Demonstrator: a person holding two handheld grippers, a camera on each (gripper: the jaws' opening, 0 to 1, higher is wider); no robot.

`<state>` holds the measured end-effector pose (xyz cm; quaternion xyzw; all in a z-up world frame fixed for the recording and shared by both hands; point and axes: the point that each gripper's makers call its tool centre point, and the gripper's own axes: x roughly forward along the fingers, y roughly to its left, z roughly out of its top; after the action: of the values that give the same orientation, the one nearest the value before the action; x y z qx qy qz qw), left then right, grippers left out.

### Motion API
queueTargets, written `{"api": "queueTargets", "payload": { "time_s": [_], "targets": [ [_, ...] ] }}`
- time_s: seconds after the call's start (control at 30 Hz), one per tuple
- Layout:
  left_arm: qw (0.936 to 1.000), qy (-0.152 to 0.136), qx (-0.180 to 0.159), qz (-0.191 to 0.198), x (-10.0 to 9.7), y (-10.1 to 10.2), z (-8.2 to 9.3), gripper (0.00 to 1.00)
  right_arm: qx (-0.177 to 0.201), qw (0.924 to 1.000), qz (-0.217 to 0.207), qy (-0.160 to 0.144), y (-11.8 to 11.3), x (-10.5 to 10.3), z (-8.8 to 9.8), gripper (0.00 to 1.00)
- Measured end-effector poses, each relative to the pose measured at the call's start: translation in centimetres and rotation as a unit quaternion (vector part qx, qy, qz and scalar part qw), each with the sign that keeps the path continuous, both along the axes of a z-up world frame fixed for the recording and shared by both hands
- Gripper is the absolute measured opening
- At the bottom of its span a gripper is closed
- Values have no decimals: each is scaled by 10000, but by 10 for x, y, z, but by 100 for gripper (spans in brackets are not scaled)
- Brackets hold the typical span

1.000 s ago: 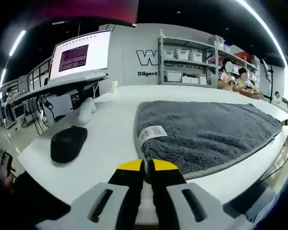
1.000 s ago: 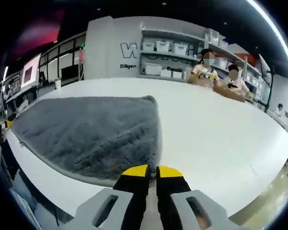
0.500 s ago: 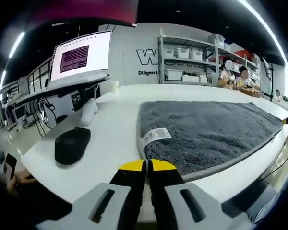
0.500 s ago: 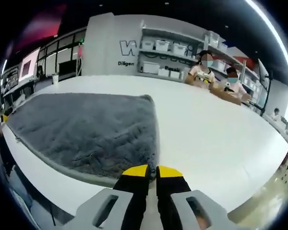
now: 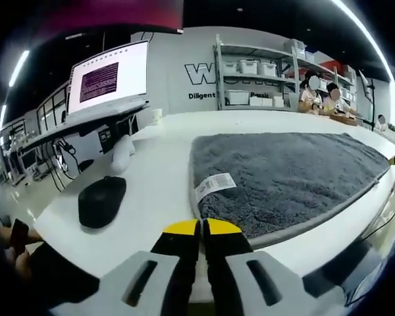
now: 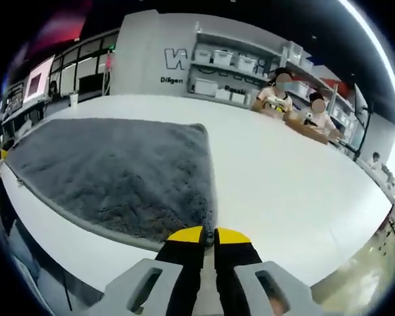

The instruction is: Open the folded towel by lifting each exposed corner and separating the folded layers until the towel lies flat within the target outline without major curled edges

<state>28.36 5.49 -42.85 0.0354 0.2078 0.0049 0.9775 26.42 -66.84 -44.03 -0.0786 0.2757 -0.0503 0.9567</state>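
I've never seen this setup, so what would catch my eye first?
A large grey towel spread over the white table, with a white label near one corner. Each gripper, left and right, sits shut at a near corner. A black mouse lies beside the towel.

In the left gripper view the towel [image 5: 283, 178] lies spread on the table [image 5: 151, 197], its near edge along the table's front edge. A label [image 5: 214, 185] sits on the towel at its near left corner, just ahead of the left gripper [image 5: 201, 228], whose jaws stand pressed together. A computer mouse [image 5: 102, 201] rests on the table to the left of the towel, well apart from it. A monitor [image 5: 108, 77] stands behind the mouse, and shelves [image 5: 257, 72] rise behind the table's far edge. In the right gripper view the towel [image 6: 112, 174] stretches to the left, its near right corner directly before the right gripper [image 6: 209, 235]; bare table [image 6: 296, 191] lies to the right.
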Motion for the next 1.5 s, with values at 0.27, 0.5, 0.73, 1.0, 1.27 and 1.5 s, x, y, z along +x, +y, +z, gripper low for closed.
{"api": "queueTargets", "payload": {
  "time_s": [0.27,0.5,0.73,1.0,1.27,1.5],
  "targets": [
    [9999,79,87,5,-2,0,-1,2,-154,9998,-8,102,0,-2,-1,0],
    [9998,128,148,5,-4,1,-1,2,-243,9995,-17,189,0,-5,-1,0],
    [9997,173,194,-5,-4,1,-2,2,-431,9984,4,355,0,-8,-2,0],
    [9996,204,211,-29,-6,1,-2,2,-552,9974,50,458,0,-9,-2,0],
    [9993,197,291,-120,-5,1,-2,5,-612,9970,97,455,-1,-8,0,2],
    [9997,117,166,-150,-4,2,0,9,-791,9963,54,346,-5,-6,10,10]
  ]
}}
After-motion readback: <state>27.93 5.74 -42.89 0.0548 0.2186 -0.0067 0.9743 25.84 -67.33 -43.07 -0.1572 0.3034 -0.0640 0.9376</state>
